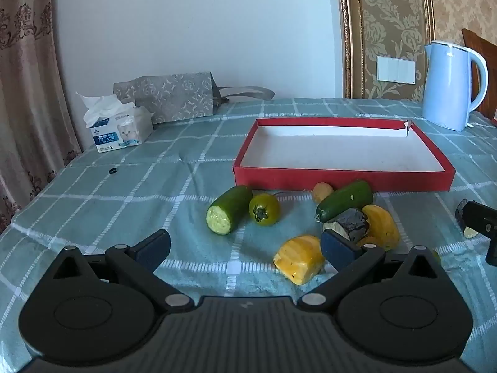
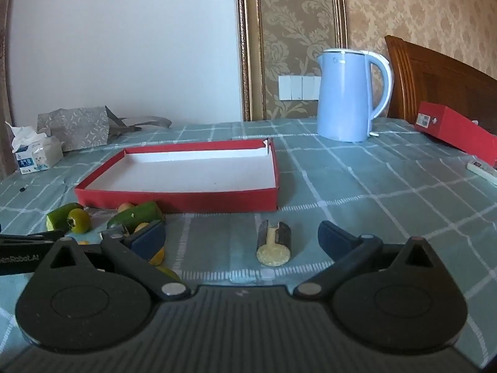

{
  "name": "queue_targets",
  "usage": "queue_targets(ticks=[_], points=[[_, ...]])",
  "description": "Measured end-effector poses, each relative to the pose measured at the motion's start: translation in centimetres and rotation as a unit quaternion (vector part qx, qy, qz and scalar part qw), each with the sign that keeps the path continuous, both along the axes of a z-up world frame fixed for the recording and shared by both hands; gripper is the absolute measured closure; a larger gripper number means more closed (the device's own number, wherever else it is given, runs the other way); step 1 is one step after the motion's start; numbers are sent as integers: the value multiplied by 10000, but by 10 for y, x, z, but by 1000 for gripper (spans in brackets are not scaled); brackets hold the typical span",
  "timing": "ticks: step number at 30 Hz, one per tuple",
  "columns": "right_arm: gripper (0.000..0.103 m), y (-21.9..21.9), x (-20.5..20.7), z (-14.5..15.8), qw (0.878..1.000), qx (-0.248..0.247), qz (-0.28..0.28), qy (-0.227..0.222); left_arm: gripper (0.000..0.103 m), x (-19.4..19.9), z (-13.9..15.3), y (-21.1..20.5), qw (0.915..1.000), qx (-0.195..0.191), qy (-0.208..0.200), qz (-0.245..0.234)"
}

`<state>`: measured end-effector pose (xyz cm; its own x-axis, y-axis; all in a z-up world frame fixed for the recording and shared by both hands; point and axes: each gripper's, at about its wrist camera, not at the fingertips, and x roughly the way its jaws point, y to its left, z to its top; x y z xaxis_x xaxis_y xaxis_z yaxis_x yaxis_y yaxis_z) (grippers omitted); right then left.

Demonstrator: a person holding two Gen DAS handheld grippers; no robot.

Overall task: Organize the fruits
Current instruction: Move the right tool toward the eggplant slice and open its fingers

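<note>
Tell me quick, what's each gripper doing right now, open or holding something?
Left gripper: open, holding nothing.
Right gripper: open, holding nothing; the dark-skinned cut piece lies on the tablecloth between its fingers, untouched.

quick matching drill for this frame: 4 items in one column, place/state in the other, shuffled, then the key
Items:
1. red box
2. blue kettle
3. dark-skinned cut piece
4. tissue pack

Places/states:
A. lies alone between the open fingers of the right claw
B. far left of the table, by the grey bag
C. empty, white inside, fruit pieces lined along its near wall
D. stands upright behind the box, near the wall switches

Pairs: 1-C, 2-D, 3-A, 4-B
</note>
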<state>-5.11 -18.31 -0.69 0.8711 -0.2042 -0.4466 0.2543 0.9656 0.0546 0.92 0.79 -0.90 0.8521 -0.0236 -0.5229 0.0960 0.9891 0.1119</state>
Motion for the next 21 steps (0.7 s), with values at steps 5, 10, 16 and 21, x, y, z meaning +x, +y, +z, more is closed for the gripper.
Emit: queue_targets(ticks=[5, 10, 16, 21], points=[[0, -4, 4, -4, 10000, -46, 6, 84, 0, -2, 0, 5, 10000, -26, 27, -24], [0, -15, -6, -8, 10000, 74, 23, 48, 0, -7, -2, 13, 10000, 2, 3, -61], [0, -26, -10, -10, 9999, 99, -104, 3, 0, -5, -5, 17, 9999, -70, 91, -57], [0, -29, 0, -13, 9999, 95, -32, 87, 0, -1, -10, 13, 9997, -51, 188, -128]])
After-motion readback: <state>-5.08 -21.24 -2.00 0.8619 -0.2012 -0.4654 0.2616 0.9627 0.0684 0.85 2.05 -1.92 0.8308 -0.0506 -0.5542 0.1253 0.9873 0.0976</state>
